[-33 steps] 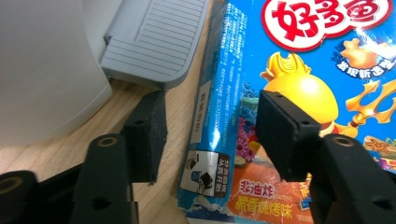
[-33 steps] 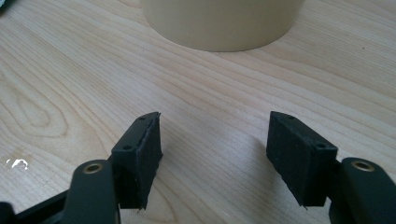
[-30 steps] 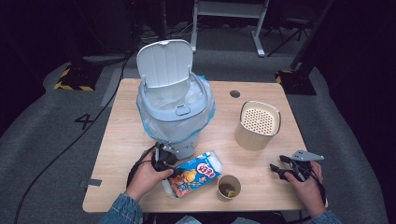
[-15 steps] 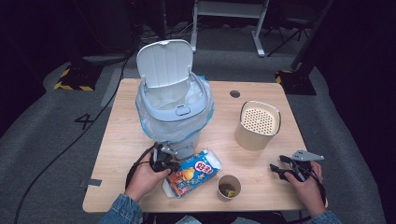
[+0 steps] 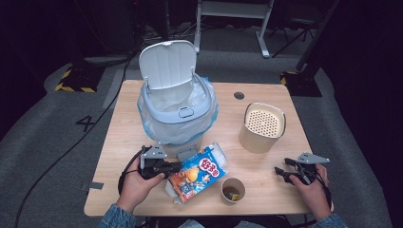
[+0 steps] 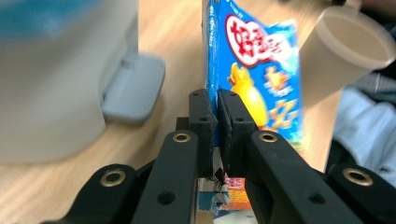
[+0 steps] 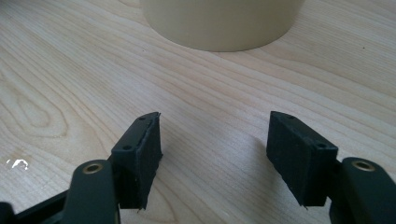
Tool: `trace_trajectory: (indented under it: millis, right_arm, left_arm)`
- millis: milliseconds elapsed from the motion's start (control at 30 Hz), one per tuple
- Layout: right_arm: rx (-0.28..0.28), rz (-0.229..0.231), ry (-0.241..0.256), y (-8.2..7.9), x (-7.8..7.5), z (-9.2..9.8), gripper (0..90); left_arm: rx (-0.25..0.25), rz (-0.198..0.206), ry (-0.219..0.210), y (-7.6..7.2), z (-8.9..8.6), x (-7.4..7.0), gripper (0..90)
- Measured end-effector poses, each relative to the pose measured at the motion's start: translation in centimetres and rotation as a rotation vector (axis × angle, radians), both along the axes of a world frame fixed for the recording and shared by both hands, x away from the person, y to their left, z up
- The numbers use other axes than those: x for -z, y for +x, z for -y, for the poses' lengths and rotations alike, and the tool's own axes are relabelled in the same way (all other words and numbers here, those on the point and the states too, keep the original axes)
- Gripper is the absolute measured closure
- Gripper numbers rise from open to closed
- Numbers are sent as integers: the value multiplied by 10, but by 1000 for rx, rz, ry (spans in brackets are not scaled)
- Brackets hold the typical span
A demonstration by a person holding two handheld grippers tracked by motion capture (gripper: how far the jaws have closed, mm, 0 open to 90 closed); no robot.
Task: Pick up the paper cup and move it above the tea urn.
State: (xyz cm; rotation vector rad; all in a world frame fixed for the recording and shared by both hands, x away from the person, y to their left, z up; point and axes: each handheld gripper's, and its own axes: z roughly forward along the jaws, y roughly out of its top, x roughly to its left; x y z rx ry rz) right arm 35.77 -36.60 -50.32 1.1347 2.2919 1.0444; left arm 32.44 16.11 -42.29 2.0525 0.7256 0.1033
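Wooden desk (image 5: 123, 123) carries a white lidded bin (image 5: 177, 107) at the far left, a cream ribbed canister (image 5: 261, 127) to the right, a paper cup (image 5: 233, 191) near. Left tool (image 5: 164, 167) pinches the glossy blue snack bag (image 5: 197, 173) just beside the bin (probably bound for it).

Left gripper view: jaws clamp the thin bag (image 6: 257, 88) edge.

Right gripper view: right tool (image 7: 215, 154) gapes empty over grained wood, canister (image 7: 219, 23) beyond.
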Motion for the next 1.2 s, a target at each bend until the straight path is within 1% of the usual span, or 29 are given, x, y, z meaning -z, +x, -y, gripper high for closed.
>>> trace_trajectory:
  millis: [33,100,200,233,300,467,567,600,633,833,900,967,1033,1200]
  right_arm:
    - [0,0,0,0,0,0,357]
    - [0,0,0,0,0,0,357]
    - [0,0,0,0,0,0,356]
    - [0,0,0,0,0,0,357]
    - [0,0,0,0,0,0,357]
    - [0,0,0,0,0,0,357]
    - [0,1,-1,0,0,0,356]
    - [1,1,-2,0,0,0,355]
    - [0,2,-3,0,0,0,355]
    - [0,5,-7,0,0,0,354]
    - [1,2,-3,0,0,0,354]
    - [1,3,-4,0,0,0,353]
    - [1,3,-5,0,0,0,353]
    - [1,3,-4,0,0,0,354]
  left_arm:
    - [-1,24,-16,-1,-1,-4,854]
    - [1,55,-54,-3,-3,-13,856]
    - [7,103,-94,-5,-4,-25,858]
    - [6,114,-109,-6,-4,-29,859]
    - [8,137,-124,-5,-4,-37,859]
    - [24,191,-184,-3,-3,-59,860]
    - [25,223,-210,-1,-1,-72,860]
    - [25,239,-213,0,-1,-76,861]
    - [23,245,-221,1,-1,-80,861]
    - [12,298,-237,8,-1,-103,862]
    - [10,309,-249,10,-1,-109,863]
    - [-1,325,-252,11,0,-115,863]
    - [-11,337,-264,13,0,-120,863]
    - [-24,355,-287,15,1,-131,863]
